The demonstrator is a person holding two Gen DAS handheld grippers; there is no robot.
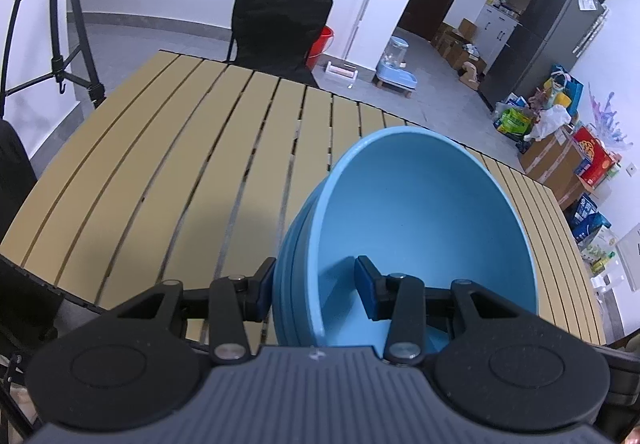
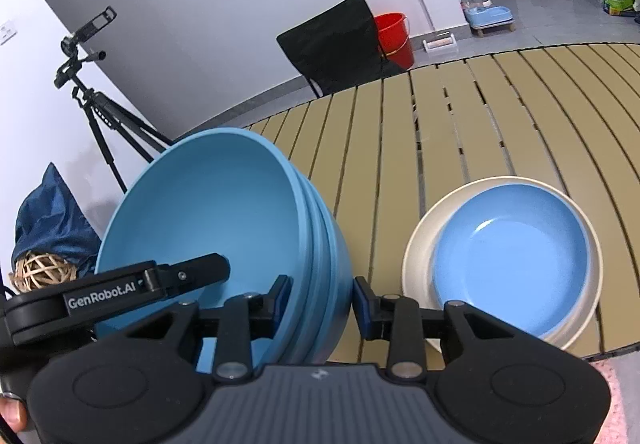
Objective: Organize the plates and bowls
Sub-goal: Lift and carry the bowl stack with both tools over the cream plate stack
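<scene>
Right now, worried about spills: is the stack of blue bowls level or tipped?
Tipped. The blue bowl stack leans, its opening facing the cameras, rim clamped by both claws; the top bowl is empty.

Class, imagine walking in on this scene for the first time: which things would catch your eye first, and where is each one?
The stack of blue bowls dominates, tilted above the slatted table, with the left gripper and the right gripper each clamped on its rim from opposite sides. Next comes the blue plate nested in a cream plate on the table, right of the bowls. Behind, a red bucket glows beside a black chair.
</scene>
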